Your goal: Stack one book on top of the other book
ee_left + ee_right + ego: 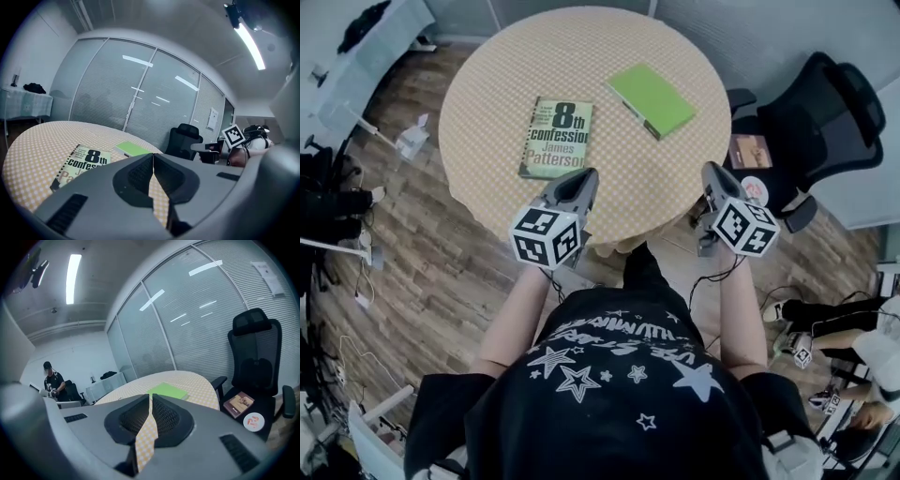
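Two books lie apart on the round table (487,75) with its checked cloth. The "8th confession" paperback (557,137) (84,161) is left of centre. The green book (652,99) (132,148) (168,391) lies further back and to the right. My left gripper (584,176) (153,155) hovers over the table's near edge, just short of the paperback, jaws shut with nothing between them. My right gripper (710,171) (150,397) is at the table's near right rim, pointing toward the green book, also shut and holding nothing.
A black office chair (825,103) (255,357) stands right of the table, with a small book (750,150) (241,403) and a round disc (253,421) on its seat. A cloth-covered side table (26,103) stands at the far left. A person (50,380) sits in the background.
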Tool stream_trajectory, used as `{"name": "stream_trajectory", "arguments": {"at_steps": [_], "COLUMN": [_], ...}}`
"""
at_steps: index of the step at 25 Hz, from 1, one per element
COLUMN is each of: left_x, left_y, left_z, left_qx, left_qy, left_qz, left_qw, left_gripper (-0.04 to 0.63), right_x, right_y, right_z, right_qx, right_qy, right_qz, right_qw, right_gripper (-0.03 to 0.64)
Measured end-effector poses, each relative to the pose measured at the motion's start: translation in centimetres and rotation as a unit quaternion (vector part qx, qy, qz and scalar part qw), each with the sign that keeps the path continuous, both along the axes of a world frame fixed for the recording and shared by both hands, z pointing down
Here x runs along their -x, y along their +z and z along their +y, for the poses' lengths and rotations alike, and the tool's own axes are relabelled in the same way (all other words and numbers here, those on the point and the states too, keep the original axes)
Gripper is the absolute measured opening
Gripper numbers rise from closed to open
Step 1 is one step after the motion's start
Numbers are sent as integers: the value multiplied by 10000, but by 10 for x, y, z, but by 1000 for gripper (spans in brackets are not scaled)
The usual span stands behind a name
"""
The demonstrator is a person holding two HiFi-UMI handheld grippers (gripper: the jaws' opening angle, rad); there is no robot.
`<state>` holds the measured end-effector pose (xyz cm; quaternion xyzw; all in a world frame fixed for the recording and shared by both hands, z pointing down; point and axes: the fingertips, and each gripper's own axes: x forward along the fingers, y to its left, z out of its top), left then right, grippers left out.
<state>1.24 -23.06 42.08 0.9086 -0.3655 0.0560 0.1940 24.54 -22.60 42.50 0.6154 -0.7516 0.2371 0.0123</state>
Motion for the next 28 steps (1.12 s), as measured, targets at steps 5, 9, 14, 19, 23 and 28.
{"name": "stream_trajectory", "arguments": {"at_steps": [5, 9, 14, 19, 23, 28], "left_x": [-8, -23, -52, -72, -88, -99], "left_y": [7, 15, 34, 53, 74, 98], "left_z": [-35, -64, -101, -131, -146, -166], "left_qx": [103, 211, 549, 857, 1111, 1446], "left_qy": [-214, -276, -366, -551, -557, -684], "left_qz": [-233, -294, -252, -348, -530, -583], "left_qw": [9994, 9990, 9975, 9942, 9908, 9854], "left_gripper": [11, 11, 11, 12, 12, 14], "right_x": [-19, -30, -53, -69, -78, -81], "right_y": [4, 17, 35, 52, 68, 95], "right_z": [-54, -93, -139, -185, -216, -249], "right_qx": [27, 191, 434, 691, 953, 1278], "right_qy": [-135, -372, -513, -807, -1148, -1467], "right_qz": [-81, -1, 32, 170, 224, 297], "right_qw": [9999, 9991, 9977, 9942, 9886, 9804], "right_gripper": [35, 35, 35, 35, 35, 35]}}
